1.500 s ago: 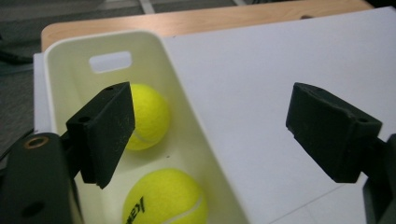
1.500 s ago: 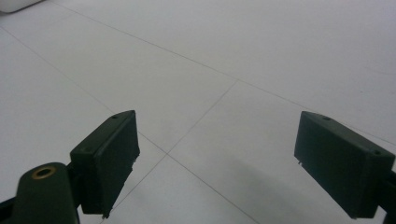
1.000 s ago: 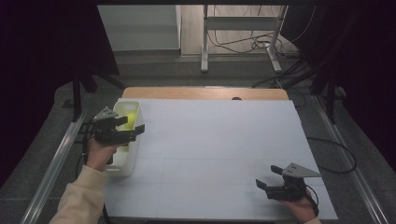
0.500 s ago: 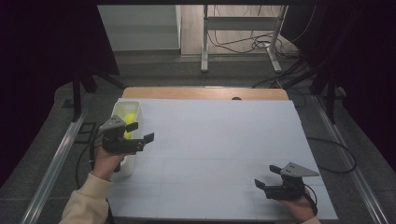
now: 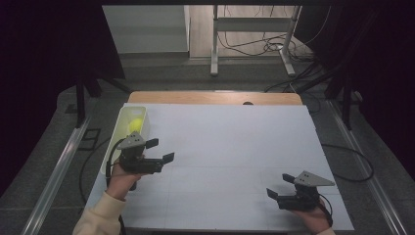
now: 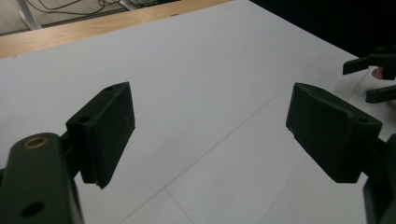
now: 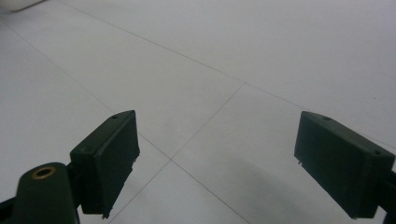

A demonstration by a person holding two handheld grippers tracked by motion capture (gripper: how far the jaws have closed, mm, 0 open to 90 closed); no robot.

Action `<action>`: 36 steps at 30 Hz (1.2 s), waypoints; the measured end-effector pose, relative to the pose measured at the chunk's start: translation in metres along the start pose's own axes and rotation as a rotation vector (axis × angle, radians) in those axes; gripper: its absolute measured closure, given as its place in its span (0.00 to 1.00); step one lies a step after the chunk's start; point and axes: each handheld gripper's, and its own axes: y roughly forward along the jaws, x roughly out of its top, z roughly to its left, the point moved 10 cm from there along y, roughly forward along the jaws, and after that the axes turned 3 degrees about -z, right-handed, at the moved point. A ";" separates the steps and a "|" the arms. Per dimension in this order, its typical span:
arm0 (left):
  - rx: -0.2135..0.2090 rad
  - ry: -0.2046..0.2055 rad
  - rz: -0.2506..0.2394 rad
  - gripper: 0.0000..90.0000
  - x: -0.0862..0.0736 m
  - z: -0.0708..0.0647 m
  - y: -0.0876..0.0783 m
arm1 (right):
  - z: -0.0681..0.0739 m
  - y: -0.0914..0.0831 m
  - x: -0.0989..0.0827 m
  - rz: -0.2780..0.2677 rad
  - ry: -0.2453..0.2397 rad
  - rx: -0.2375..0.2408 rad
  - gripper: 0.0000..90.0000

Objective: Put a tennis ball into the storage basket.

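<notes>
My left gripper [image 5: 160,150] hovers over the left part of the white table top [image 5: 235,147], just right of a pale bin [image 5: 110,149], pointing right. Its jaws stand open with nothing between them [image 6: 210,126]. A yellow-green ball [image 5: 134,126] lies in the far end of the bin. My right gripper [image 5: 279,186] rests near the front right of the table, pointing left, open and empty [image 7: 217,154]. In the left gripper view the right gripper's fingertips [image 6: 369,65] appear far off at the upper right.
A wooden strip [image 5: 210,97] runs along the table's far edge. Beyond it stand metal stand legs [image 5: 254,44] and loose cables on the floor. Metal rails [image 5: 54,171] flank the table on both sides. Dark curtains close off left and right.
My left gripper has moved from above the bin toward the right and nearer the front, out over the white surface, still open. The right gripper has stayed put.
</notes>
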 end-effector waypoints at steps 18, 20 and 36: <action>-0.060 0.007 0.044 0.18 -0.044 -0.036 0.010 | 0.003 -0.001 0.001 -0.002 -0.005 0.005 0.16; -0.060 0.003 0.062 0.18 -0.058 -0.037 0.011 | 0.004 -0.001 0.001 -0.005 -0.006 0.009 0.16; 0.004 0.018 0.090 0.18 -0.095 -0.018 0.008 | 0.008 -0.001 0.001 -0.006 -0.009 0.029 0.16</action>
